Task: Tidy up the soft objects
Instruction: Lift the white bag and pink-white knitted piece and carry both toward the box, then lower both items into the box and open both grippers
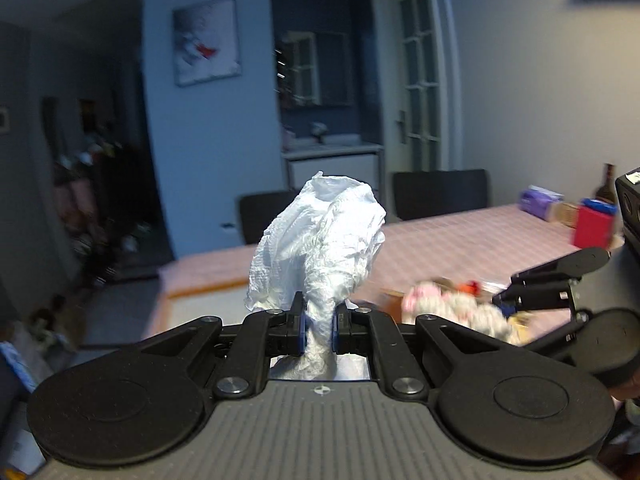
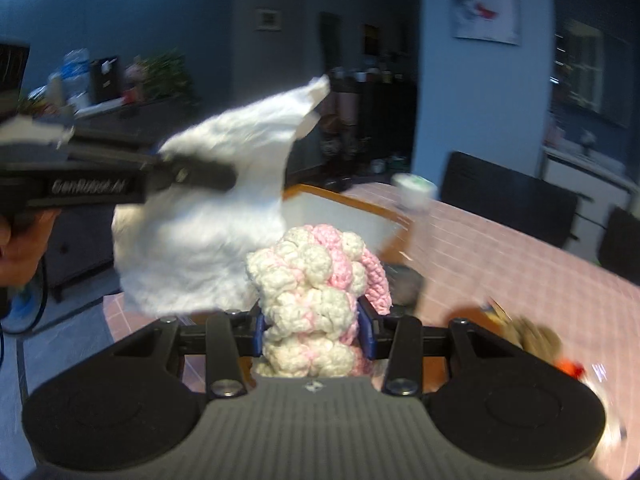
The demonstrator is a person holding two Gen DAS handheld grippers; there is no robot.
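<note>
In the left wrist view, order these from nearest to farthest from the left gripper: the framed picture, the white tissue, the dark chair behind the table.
1. White tissue: clamped between the jaws of the left gripper.
2. Dark chair: beyond the table's far edge, right of centre.
3. Framed picture: on the far wall, upper left.

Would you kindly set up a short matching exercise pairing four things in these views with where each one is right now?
Things:
1. white paper towel
2. pink-and-white crocheted piece
3. red box
4. framed picture

Places:
A. on the wall
B. clamped in the right gripper
C. standing at the table's far end
D. clamped in the left gripper

Pairs: 1-D, 2-B, 3-C, 4-A
</note>
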